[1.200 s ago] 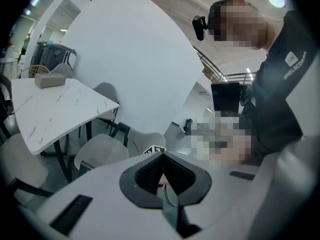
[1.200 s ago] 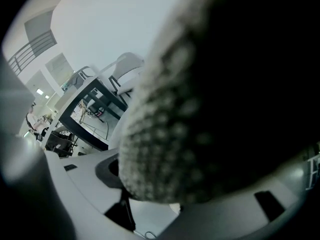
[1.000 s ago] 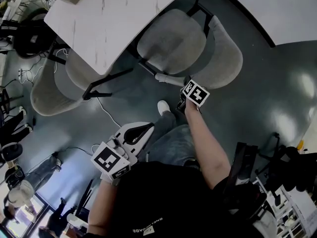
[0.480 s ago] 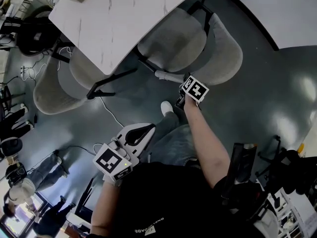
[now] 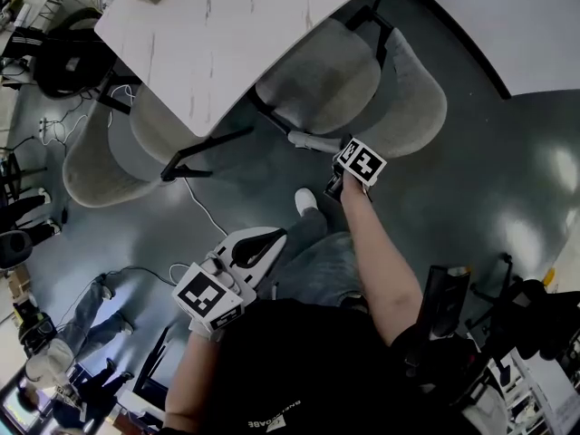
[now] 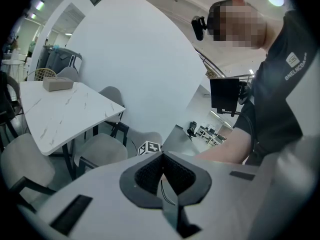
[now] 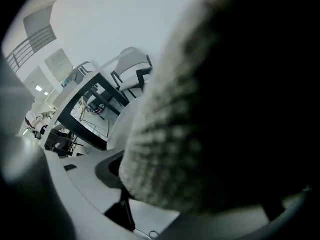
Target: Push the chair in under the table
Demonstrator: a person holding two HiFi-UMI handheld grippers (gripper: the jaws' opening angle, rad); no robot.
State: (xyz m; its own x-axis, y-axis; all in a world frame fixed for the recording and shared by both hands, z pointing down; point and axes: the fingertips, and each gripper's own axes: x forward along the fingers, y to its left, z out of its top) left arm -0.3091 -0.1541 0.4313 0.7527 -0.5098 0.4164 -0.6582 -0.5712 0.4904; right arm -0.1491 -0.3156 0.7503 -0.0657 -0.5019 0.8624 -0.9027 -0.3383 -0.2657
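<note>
- right gripper [image 5: 304, 140] jaws clamped on the chair [image 5: 412, 98] back's near edge, likely a hold for pushing it under the table [image 5: 236, 34]
- left gripper [image 5: 263, 243] jaws together, empty, held near the body, idle

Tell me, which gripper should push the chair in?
Right. The right gripper grips the chair by its backrest; the left gripper is shut, empty, back by the person's leg.
</note>
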